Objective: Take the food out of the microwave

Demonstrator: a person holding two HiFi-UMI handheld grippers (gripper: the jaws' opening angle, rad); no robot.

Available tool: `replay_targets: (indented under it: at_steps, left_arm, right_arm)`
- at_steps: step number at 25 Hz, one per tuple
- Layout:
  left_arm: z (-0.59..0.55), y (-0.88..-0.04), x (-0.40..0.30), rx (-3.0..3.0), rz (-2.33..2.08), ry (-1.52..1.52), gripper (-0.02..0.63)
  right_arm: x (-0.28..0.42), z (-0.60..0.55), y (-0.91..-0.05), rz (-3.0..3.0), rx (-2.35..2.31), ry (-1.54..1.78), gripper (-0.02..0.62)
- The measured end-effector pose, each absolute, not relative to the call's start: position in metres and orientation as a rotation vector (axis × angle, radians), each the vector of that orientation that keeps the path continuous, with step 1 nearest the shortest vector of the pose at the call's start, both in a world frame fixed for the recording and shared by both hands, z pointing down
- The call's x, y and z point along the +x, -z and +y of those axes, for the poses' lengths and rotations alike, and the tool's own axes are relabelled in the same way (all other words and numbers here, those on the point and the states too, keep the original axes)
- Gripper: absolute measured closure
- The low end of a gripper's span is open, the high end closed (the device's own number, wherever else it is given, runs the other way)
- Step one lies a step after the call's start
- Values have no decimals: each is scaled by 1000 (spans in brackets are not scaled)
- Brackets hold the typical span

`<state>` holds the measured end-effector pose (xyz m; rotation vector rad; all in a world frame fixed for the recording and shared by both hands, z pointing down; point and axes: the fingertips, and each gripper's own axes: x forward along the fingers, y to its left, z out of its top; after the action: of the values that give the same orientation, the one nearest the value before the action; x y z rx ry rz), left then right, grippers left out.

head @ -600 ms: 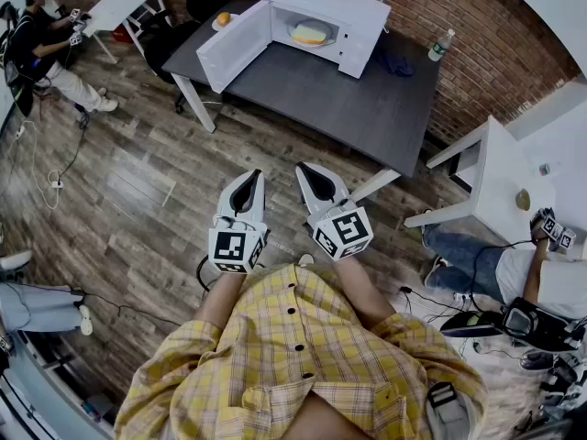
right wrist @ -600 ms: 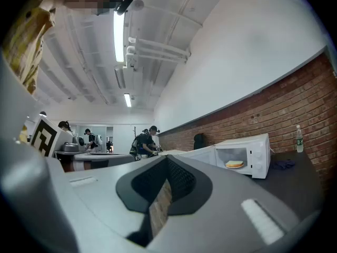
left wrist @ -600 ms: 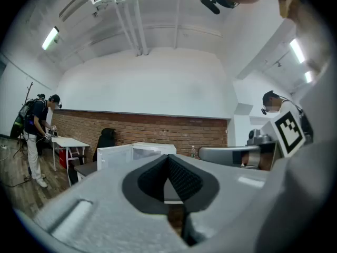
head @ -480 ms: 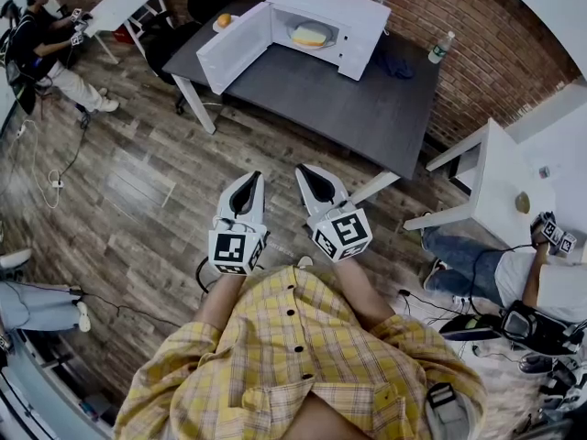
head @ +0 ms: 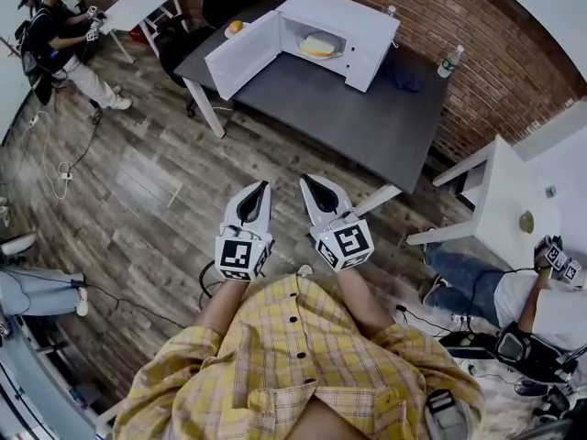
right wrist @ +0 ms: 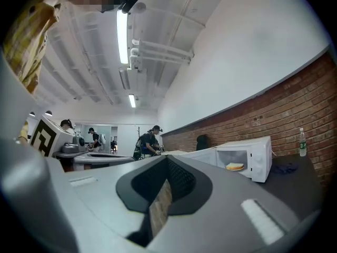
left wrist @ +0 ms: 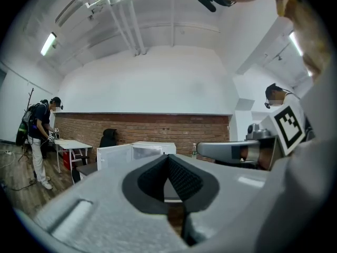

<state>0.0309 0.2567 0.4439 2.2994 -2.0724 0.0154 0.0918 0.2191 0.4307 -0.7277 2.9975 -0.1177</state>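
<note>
One piece of food (head: 317,46) lies inside the single microwave (head: 359,18), its door (head: 240,58) swung open leftward on the dark table (head: 367,126). Open wooden floor (head: 156,181) lies before it. The two grippers, left (head: 260,187) and right (head: 306,181), are both closed and empty.

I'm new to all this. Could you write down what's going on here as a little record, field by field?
Appliance: white microwave oven on the dark grey table
Door: white microwave door, swung open
Food: pale yellow food slice, inside the oven
Left tool: shut, empty, over the wooden floor, short of the table
Right tool: shut, empty, beside the left one
Progress: food not yet taken out
</note>
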Motion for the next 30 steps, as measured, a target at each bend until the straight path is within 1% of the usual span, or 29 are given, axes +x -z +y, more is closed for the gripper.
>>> replay_targets:
  at_steps: [4, 9, 18, 23, 30]
  left_arm:
    - [250, -442, 39, 2274, -2105, -36, 606]
    - [253, -446, 63, 2234, -2135, -13, 606]
    - [250, -452, 72, 2189, -2143, -11, 606]
    - [242, -457, 75, 2205, -2120, -19, 606]
    - [202, -469, 55, 2218, -2090, 1, 606]
  right_arm:
    - [107, 209, -426, 2981, -734, 126, 592]
    - [128, 208, -429, 2993, -736, 56, 592]
    - [140, 204, -436, 2987, -725, 119, 592]
    - [136, 199, -441, 3009, -731, 111, 592]
    - [118, 159, -450, 3022, -772, 104, 592]
